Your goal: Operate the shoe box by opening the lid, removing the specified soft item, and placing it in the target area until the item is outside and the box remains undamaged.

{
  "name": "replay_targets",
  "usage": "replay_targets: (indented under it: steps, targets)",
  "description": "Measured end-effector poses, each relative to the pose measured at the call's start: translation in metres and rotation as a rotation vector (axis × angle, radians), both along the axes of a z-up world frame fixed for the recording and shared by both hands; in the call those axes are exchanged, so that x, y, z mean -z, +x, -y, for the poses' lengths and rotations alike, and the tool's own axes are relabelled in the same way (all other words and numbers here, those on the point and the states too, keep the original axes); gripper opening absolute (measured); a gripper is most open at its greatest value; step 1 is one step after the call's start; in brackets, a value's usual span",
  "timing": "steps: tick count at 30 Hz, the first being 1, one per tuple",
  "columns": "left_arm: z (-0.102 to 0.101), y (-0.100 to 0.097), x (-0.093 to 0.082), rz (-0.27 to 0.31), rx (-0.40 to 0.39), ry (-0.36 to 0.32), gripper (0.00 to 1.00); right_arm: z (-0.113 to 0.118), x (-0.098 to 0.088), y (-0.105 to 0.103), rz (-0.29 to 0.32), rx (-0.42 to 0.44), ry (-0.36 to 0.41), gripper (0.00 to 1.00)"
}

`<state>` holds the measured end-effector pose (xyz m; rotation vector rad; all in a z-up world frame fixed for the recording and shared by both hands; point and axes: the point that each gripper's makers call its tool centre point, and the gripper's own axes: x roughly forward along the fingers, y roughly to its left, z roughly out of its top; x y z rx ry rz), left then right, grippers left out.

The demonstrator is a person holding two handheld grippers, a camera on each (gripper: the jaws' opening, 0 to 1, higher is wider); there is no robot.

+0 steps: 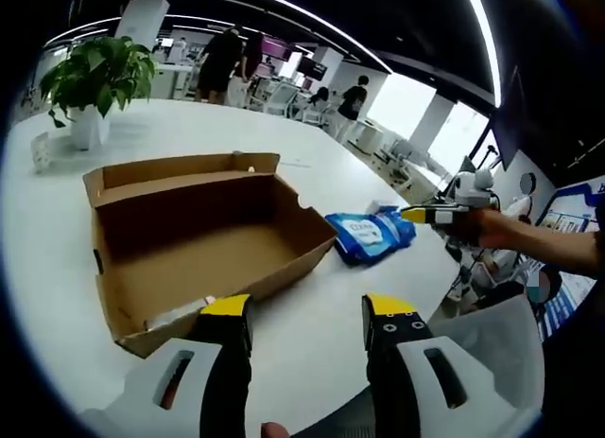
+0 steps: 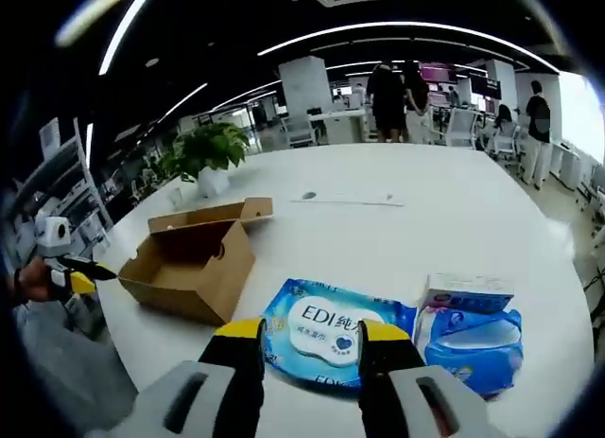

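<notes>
Lying flat, glossy blue wipes pack

Open shoe box on table; blue wipes pack beside it.

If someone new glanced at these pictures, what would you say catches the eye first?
The open cardboard box on the white table, its lid folded back. Beside it lies a blue wipes packet, just ahead of the right claw, whose jaws are open. A potted plant stands at the table's far side.
</notes>
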<state>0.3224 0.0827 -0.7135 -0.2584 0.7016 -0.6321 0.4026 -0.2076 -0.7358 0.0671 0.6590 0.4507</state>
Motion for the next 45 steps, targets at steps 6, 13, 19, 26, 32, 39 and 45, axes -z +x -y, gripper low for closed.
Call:
replay_targets:
  steps: [6, 13, 19, 26, 32, 39, 45]
  targets:
    - [-0.006, -0.001, 0.005, -0.008, 0.004, 0.004, 0.47, -0.022, 0.001, -0.01, 0.01, -0.007, 0.016, 0.39]
    - [-0.017, 0.001, 0.006, -0.01, 0.011, 0.021, 0.47, -0.044, 0.002, -0.02, 0.018, -0.021, 0.032, 0.42]
    - [-0.025, 0.002, 0.005, -0.01, 0.018, 0.037, 0.47, -0.055, 0.006, -0.028, 0.01, -0.032, 0.073, 0.42]
    - [-0.033, 0.005, 0.003, -0.008, 0.025, 0.046, 0.47, -0.063, 0.01, -0.036, 0.001, -0.036, 0.079, 0.42]
    - [-0.042, 0.015, 0.001, -0.001, 0.055, 0.076, 0.47, -0.074, 0.01, -0.044, 0.003, -0.044, 0.084, 0.42]
    - [-0.058, 0.026, 0.004, 0.002, 0.108, 0.143, 0.46, -0.082, 0.004, -0.051, 0.015, -0.052, 0.088, 0.42]
    - [-0.073, 0.038, 0.011, -0.008, 0.154, 0.201, 0.45, -0.089, 0.0, -0.06, 0.025, -0.06, 0.087, 0.42]
